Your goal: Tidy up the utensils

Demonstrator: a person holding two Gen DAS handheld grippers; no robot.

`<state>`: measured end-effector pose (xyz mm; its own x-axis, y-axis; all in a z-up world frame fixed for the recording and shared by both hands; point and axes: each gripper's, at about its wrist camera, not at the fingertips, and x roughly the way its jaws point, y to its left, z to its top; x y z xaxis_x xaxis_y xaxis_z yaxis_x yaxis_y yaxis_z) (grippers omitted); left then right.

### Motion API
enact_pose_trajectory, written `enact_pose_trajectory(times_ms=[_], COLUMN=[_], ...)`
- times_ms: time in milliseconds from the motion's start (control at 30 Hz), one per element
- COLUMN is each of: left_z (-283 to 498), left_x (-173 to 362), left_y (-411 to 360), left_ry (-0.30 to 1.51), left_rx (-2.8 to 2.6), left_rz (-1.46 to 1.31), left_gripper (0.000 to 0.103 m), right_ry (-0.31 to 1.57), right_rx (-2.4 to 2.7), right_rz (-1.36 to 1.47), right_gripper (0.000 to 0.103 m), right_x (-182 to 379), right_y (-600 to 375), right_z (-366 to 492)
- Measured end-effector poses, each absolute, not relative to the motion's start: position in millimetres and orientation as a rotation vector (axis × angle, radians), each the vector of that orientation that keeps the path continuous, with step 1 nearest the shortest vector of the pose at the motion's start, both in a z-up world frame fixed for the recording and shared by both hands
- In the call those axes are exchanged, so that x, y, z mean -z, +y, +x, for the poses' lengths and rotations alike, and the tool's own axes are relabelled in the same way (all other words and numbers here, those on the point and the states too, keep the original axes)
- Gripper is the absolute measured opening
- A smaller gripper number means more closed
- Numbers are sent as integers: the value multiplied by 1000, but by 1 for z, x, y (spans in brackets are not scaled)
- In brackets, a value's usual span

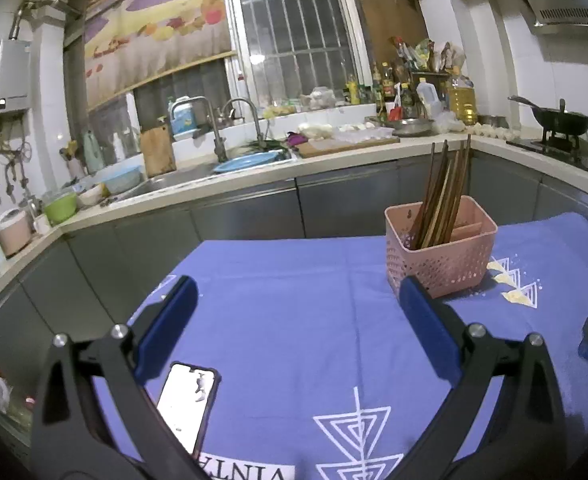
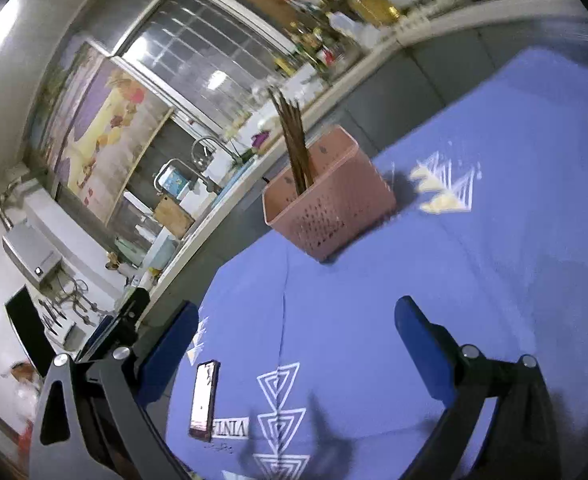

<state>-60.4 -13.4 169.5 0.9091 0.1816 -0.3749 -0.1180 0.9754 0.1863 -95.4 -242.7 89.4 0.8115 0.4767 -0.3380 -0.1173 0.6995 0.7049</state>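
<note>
Blue-padded left hand-held gripper (image 1: 294, 300) wide apart, empty, right hand-held gripper (image 2: 295, 320) likewise, above purple tablecloth (image 1: 313, 300).

Lower ends of the chopsticks (image 1: 445, 196) hidden inside the pink basket (image 1: 441, 256). Phone (image 1: 188, 406) partly covered by a claw arm. Bottles (image 2: 333, 12) on the far worktop blurred.

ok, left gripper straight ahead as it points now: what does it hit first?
Likely the bare blue cloth. Left gripper is open and empty; the pink basket sits right of that line, near its right finger. Depth unclear.
</note>
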Motion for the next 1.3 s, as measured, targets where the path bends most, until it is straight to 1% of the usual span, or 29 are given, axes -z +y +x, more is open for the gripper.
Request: enact_pose_trajectory(times_ms=[300, 533, 1300], left_z=[-60, -59, -55], left_x=[-167, -164, -153], left_y=[-12, -14, -21], left_ry=[420, 427, 470], left_rx=[-150, -150, -116], left_rz=[149, 158, 192], left_gripper=[97, 97, 97], right_ry=[489, 497, 544], right_rx=[-332, -323, -358], right_rz=[598, 579, 563], right_gripper=[97, 96, 80], right_x=[-99, -95, -91], right_y=[-232, -232, -227], right_z=[-97, -91, -85])
